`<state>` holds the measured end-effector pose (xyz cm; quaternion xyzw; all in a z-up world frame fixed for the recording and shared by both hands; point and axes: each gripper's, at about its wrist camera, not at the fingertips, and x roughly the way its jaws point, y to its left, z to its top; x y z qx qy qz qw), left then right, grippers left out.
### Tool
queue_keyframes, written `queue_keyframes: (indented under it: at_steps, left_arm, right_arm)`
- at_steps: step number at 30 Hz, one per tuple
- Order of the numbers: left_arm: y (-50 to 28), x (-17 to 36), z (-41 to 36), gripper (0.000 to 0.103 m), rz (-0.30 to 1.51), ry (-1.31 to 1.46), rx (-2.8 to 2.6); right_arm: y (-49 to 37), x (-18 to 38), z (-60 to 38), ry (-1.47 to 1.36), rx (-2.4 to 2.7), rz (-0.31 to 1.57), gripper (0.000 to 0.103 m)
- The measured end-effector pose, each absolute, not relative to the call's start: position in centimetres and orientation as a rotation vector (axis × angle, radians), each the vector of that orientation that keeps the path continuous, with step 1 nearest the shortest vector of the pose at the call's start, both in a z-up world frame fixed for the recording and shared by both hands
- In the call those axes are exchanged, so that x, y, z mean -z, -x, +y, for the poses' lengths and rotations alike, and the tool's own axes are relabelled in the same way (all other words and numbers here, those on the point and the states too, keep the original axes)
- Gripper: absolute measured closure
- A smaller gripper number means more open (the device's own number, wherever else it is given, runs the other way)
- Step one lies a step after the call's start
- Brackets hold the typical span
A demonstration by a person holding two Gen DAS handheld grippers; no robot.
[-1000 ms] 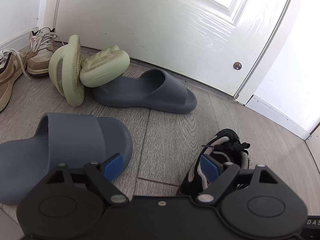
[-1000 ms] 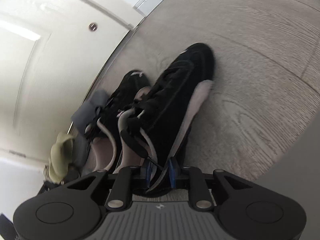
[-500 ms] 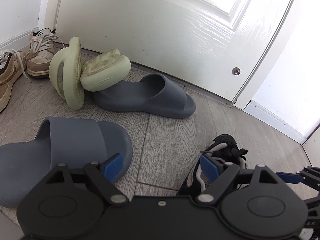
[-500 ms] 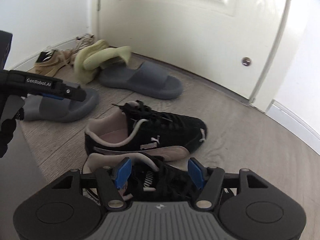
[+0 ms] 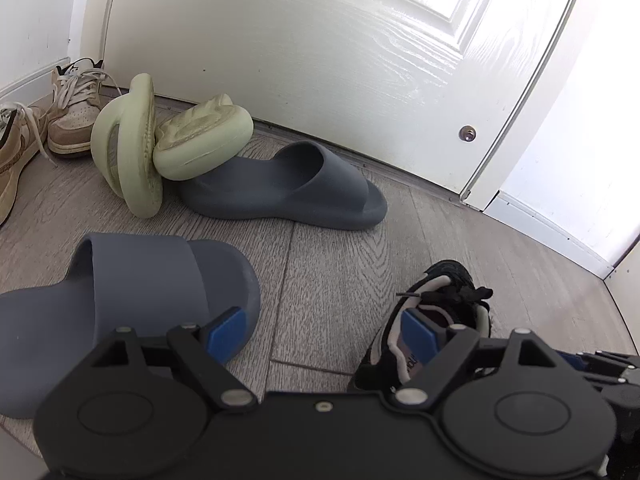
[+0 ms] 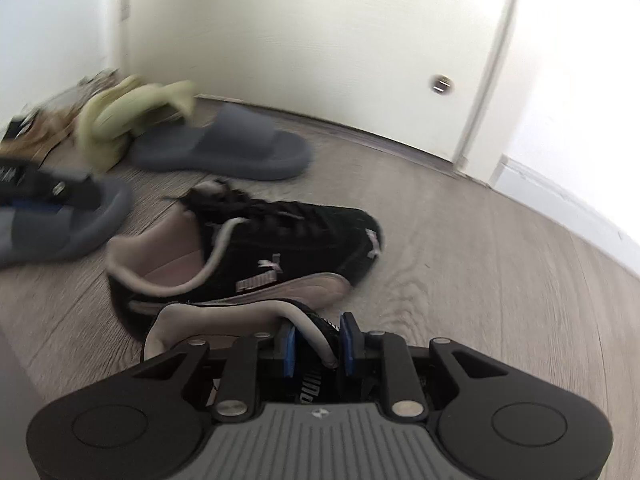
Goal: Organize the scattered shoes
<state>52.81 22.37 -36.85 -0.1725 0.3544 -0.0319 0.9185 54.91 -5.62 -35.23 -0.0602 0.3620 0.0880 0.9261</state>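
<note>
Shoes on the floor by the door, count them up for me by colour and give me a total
Tan sneakers: 2
Light green slides: 2
Grey slides: 2
Black sneakers: 2; the nearer one has its collar between the closing jaws of the right gripper.
Total: 8 shoes

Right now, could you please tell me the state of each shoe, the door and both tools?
Left tool: open, empty.
Right tool: closing on the near black sneaker's collar.
Near black sneaker: upright, collar between the pads.
Far black sneaker: upright on the floor.
Near grey slide: upright.
Far grey slide: upright, by the door.
Green slides: tipped, one leaning on the far grey slide.
Tan sneakers: upright.
Door: closed.
</note>
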Motion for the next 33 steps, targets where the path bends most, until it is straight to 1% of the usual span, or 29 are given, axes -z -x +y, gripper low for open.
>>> queue_keyframes:
  at_steps: [3, 6, 10, 12, 13, 14, 15, 17, 22, 24, 25, 26, 28, 30, 32, 33]
  left_arm:
    - [-52.8, 36.9, 22.4, 0.018, 0.731, 0.366, 0.072]
    - [-52.8, 36.7, 22.5, 0.018, 0.728, 0.379, 0.084]
    - [-52.8, 36.6, 22.5, 0.018, 0.723, 0.384, 0.085]
    - [-52.9, 36.8, 22.6, 0.018, 0.732, 0.399, 0.087]
    - [-53.0, 36.8, 22.7, 0.018, 0.736, 0.407, 0.092]
    - [-53.0, 36.9, 22.7, 0.018, 0.738, 0.417, 0.100]
    - [-53.0, 36.9, 22.7, 0.018, 0.737, 0.418, 0.103]
    - [-52.9, 36.8, 22.4, 0.018, 0.733, 0.398, 0.101]
    - [-52.8, 37.0, 21.1, 0.018, 0.737, 0.320, 0.108]
    - [-52.7, 37.3, 20.3, 0.018, 0.741, 0.277, 0.117]
    - [-52.7, 37.3, 20.1, 0.018, 0.742, 0.265, 0.120]
    - [-52.6, 37.4, 19.8, 0.018, 0.742, 0.243, 0.122]
    - [-52.6, 37.6, 19.3, 0.018, 0.745, 0.218, 0.124]
    - [-52.8, 37.9, 19.0, 0.018, 0.753, 0.205, 0.126]
    - [-52.9, 38.2, 18.8, 0.018, 0.761, 0.192, 0.128]
    - [-52.9, 38.4, 18.6, 0.018, 0.764, 0.187, 0.129]
  right_arm:
    - [-56.0, 35.0, -8.7, -0.015, 0.051, 0.743, 0.079]
    - [-57.9, 35.4, -11.9, -0.195, 0.245, 0.748, 0.078]
    - [-59.5, 35.0, -14.2, -0.251, 0.163, 0.782, 0.073]
    - [-57.8, 34.5, -16.2, -0.302, 0.041, 0.690, 0.054]
    - [-56.6, 34.3, -17.3, -0.313, -0.002, 0.633, 0.031]
    - [-55.3, 34.3, -18.3, -0.305, -0.031, 0.590, 0.013]
    - [-54.1, 34.6, -19.0, -0.272, -0.065, 0.564, 0.010]
    - [-51.9, 35.2, -20.5, -0.198, -0.132, 0.525, 0.009]
    - [-50.9, 38.5, -20.5, 0.036, -0.285, 0.649, 0.009]
    - [-51.4, 39.8, -20.0, 0.091, -0.260, 0.663, 0.009]
    - [-51.7, 40.3, -19.9, 0.103, -0.255, 0.668, 0.005]
    - [-52.1, 40.5, -19.7, 0.089, -0.264, 0.680, 0.005]
    - [-52.3, 40.7, -19.1, 0.030, -0.239, 0.697, 0.008]
    - [-52.1, 40.8, -18.7, -0.030, -0.186, 0.702, 0.015]
    - [-51.7, 40.1, -17.2, -0.075, -0.081, 0.713, 0.029]
    - [-51.5, 39.8, -16.3, -0.097, -0.025, 0.721, 0.029]
